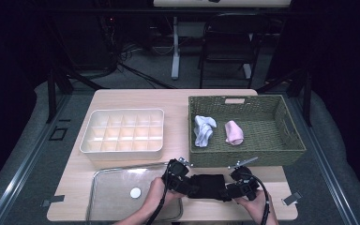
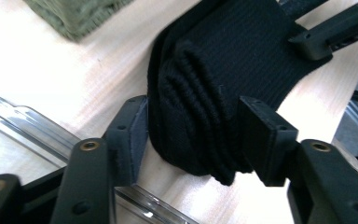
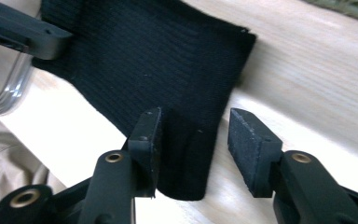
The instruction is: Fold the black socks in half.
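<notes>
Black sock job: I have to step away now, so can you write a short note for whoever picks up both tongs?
Left tongs: open, jaws either side of the bunched end of the black sock, not clamped.
Right tongs: open, straddling the flat end's corner.
The sock lies on the table between the glass tray and the woven basket.
Done: nothing placed; the divided box is empty.
Left: probably fold this sock and store it, then the white sock and pink sock in the basket.

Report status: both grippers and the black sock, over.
Left gripper open around folded sock end. Right gripper open at flat end. Basket behind, clear lid left, neither blocking.
</notes>
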### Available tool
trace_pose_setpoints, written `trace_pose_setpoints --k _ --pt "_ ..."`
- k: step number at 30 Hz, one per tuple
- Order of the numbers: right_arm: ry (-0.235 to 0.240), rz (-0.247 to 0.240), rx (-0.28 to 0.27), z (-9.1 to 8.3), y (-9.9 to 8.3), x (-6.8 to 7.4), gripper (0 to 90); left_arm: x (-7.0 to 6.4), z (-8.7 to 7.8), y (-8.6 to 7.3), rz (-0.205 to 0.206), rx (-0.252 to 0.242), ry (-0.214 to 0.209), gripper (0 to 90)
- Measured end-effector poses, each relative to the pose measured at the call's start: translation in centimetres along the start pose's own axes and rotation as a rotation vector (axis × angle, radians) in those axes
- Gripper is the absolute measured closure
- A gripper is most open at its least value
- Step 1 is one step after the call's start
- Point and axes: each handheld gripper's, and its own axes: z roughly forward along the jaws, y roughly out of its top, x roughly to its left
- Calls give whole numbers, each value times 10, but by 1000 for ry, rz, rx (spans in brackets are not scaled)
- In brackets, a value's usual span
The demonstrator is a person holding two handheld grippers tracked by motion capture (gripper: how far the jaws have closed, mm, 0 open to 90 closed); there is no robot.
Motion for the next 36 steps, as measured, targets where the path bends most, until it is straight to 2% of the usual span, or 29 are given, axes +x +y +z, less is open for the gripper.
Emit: trace_pose_setpoints --k 1,2,6,10,12,14,20,24,25,26,27,28,29,31,33,36 --pt "1 5 -4 1 0 0 567 0 1 -1 -2 1 9 464" --pt "6 -1 3 2 0 -1 574 1 1 -1 -6 -1 -8 477" --pt "8 -4 12 4 0 -1 598 2 1 -1 5 1 -12 553" --pt "19 -11 14 6 0 -2 602 4 2 -2 8 -5 -18 583" --pt "22 -15 11 6 0 -3 606 3 2 -3 12 -5 -6 594" --pt "21 -15 8 6 0 -2 609 4 2 -3 14 -5 -16 609" --pt "11 -48 9 7 0 2 584 5 2 -4 19 -7 -19 628" --pt "-18 -102 34 7 1 7 548 5 3 -4 16 -12 -21 633" --pt "-29 -111 33 8 1 9 557 5 3 -4 16 -13 -22 634" --pt "-31 -94 7 9 0 11 575 5 3 -4 15 -14 -22 634" --pt "-29 -99 21 8 1 9 607 5 3 -4 16 -13 -22 635" --pt "-9 -73 4 9 0 8 636 5 3 -4 16 -14 -22 636" --pt "-9 -82 21 8 0 7 654 4 3 -5 15 -14 -10 636" --pt "31 -54 -2 9 -1 3 729 4 3 -4 16 -13 -10 637" --pt "43 -45 -18 8 -1 3 756 4 3 -4 16 -14 -10 638" --pt "31 -65 -15 4 0 5 769 5 2 -5 14 -12 -26 638"
